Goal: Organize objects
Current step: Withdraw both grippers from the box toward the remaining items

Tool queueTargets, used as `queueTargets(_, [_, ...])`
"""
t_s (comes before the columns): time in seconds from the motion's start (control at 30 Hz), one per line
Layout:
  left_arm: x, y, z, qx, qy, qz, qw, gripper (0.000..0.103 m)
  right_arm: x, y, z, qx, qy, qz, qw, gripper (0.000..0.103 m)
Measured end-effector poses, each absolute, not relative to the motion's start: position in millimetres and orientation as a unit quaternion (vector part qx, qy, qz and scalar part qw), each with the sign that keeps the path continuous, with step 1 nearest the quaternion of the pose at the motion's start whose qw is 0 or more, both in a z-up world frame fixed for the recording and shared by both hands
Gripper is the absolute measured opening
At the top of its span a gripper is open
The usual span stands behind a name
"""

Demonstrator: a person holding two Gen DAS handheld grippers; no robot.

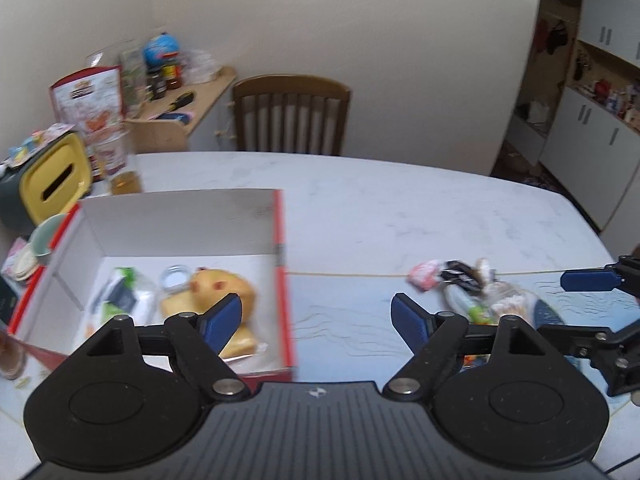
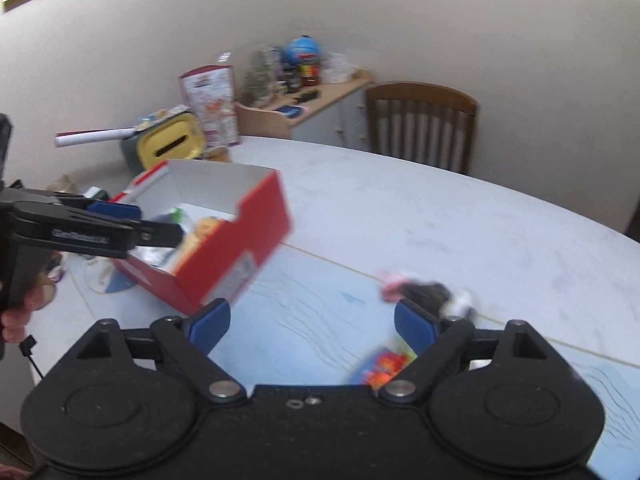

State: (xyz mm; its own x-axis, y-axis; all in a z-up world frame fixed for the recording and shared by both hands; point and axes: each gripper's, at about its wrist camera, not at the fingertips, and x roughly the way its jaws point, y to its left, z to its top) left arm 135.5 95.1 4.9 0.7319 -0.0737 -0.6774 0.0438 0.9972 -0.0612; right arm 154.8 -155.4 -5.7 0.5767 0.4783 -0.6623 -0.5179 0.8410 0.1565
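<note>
A red cardboard box point(image 1: 285, 240) with a white inside stands on the table at the left; it also shows in the right wrist view point(image 2: 256, 224). In it lie a yellow plush toy point(image 1: 218, 292), a small glass jar point(image 1: 175, 277) and a green-and-white packet point(image 1: 120, 292). A pile of small packets point(image 1: 468, 284) lies on the table to the right, blurred in the right wrist view point(image 2: 428, 294). My left gripper point(image 1: 316, 316) is open and empty, above the table between box and pile. My right gripper point(image 2: 312, 326) is open and empty, just short of the pile.
A yellow tissue box point(image 1: 56, 180), a glass of tea point(image 1: 126, 180), a mug point(image 1: 44, 236) and a printed carton point(image 1: 90, 108) stand behind the red box. A wooden chair point(image 1: 290, 114) is at the table's far edge. A side cabinet point(image 1: 180, 112) holds bottles.
</note>
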Motion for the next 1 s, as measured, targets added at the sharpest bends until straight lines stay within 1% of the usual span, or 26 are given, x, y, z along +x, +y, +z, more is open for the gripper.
queueTargets(0.17, [142, 63, -5, -0.019, 0.367, -0.065, 0.928, 0.083, 151, -195, -18, -0.026, 0.373, 0.241, 0.896, 0.089])
queueTargets(0.23, [145, 51, -11, -0.02, 0.371, -0.073, 0.926, 0.088, 150, -208, -22, -0.026, 0.375, 0.226, 0.899, 0.089])
queueTargets(0.4, [155, 22, -30, -0.023, 0.381, -0.098, 0.919, 0.089, 152, -233, -33, -0.027, 0.382, 0.192, 0.904, 0.089])
queueTargets(0.7, [166, -31, -79, 0.029, 0.396, -0.126, 0.909, 0.089, 170, -267, -63, -0.003, 0.419, 0.139, 0.897, 0.089])
queueTargets(0.87, [176, -43, -105, 0.048, 0.41, -0.133, 0.901, 0.089, 180, -271, -79, 0.002, 0.436, 0.124, 0.891, 0.089])
queueTargets(1.0, [181, -51, -117, 0.068, 0.407, -0.135, 0.901, 0.089, 187, -267, -88, 0.0, 0.444, 0.121, 0.888, 0.089])
